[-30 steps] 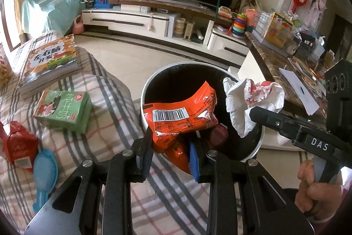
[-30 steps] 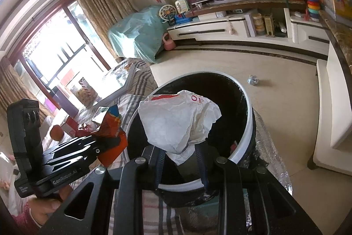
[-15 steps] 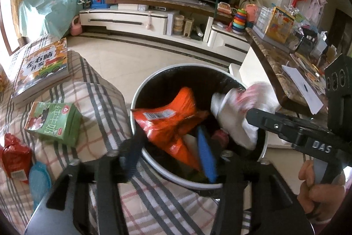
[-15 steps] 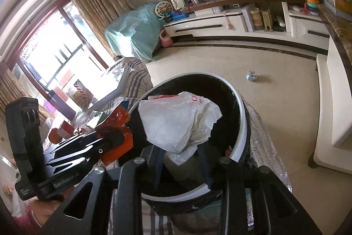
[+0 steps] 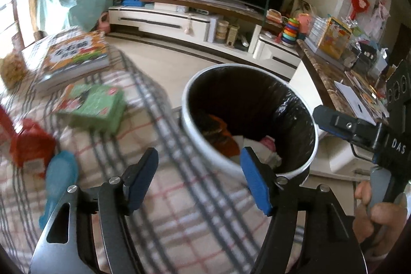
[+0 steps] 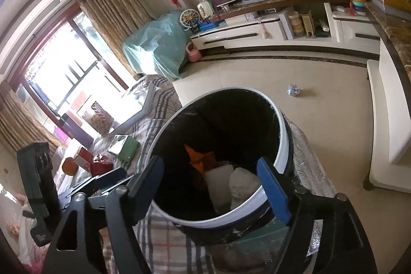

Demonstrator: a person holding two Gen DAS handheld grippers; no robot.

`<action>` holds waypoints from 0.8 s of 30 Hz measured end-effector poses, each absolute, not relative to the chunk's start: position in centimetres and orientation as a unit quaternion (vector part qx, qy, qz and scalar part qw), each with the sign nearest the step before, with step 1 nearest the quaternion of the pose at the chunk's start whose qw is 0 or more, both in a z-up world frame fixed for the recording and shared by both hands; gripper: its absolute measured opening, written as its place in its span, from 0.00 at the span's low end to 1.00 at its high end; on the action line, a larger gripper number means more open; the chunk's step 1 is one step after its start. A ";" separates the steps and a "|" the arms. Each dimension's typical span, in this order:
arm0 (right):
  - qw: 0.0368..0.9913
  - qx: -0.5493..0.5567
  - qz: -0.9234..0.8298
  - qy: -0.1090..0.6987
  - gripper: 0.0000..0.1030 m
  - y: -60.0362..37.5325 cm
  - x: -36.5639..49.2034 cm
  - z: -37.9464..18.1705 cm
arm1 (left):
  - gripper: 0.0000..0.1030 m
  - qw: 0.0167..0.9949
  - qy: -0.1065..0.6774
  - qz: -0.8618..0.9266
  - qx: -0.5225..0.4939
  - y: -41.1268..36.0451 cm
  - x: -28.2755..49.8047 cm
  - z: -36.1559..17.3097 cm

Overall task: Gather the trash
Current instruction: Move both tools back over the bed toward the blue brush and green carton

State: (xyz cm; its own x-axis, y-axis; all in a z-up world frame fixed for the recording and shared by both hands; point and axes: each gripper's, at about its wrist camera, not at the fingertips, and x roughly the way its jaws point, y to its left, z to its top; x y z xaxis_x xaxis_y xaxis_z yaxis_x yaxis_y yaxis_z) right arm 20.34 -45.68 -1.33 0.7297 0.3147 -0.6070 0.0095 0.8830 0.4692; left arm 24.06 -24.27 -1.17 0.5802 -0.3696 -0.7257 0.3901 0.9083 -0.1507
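trash lies inside the black-lined bin [image 6: 281, 130], orange wrapper [image 6: 199, 158] beside white paper [image 6: 242, 182].
left tool [image 5: 199, 177] and right tool [image 6: 209, 188] both spread wide, holding nothing, at the bin's rim.

Motion blur smears the green box [image 5: 96, 109] and plaid cloth [image 5: 179, 209].

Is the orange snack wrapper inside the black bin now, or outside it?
Inside: the orange snack wrapper lies low in the white-rimmed black bin, beside white crumpled paper.
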 end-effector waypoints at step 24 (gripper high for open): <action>0.896 0.182 0.159 0.374 0.82 -35.4 18.2 -1.6 | 0.67 0.903 0.410 -0.115 -0.061 -10.4 19.0 -2.3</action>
State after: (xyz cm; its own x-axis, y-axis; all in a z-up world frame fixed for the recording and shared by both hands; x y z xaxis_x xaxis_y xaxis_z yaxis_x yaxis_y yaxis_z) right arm 18.21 -35.38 -1.60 0.6703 0.4205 -0.6114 -0.1482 0.8832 0.4450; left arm 18.95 -10.38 -2.34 0.6369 -0.2574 -0.7268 0.1565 0.9662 -0.2050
